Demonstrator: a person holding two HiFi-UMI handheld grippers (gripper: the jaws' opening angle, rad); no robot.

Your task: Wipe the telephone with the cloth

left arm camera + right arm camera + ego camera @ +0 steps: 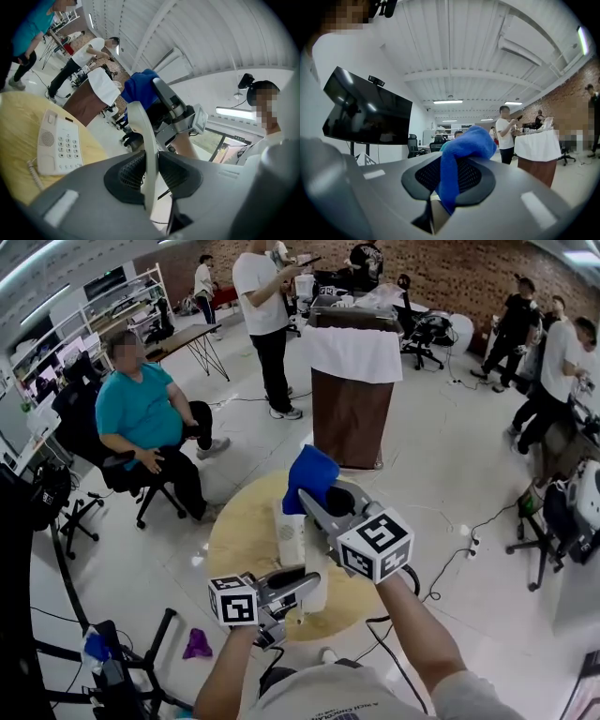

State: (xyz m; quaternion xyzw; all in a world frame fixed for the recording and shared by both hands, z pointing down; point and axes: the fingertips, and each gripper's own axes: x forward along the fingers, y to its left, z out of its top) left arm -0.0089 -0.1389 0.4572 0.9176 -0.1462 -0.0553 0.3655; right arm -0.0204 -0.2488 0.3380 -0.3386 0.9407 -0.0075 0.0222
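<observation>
The white telephone base (289,536) lies on the round yellow table (239,540); its keypad faces the left gripper view (58,147). My left gripper (302,587) (150,171) is shut on the white handset (317,601) (142,136), which stands on edge between the pads, lifted off the base. My right gripper (317,498) (450,176) is shut on a bunched blue cloth (309,476) (464,147). It hovers above the table just beyond the handset, and the cloth (140,89) hangs over the handset's far end.
A brown lectern draped in white (354,381) stands beyond the table. A seated person in a teal shirt (141,409) is at the left, others stand farther back. A purple rag (197,645) and cables (450,563) lie on the floor.
</observation>
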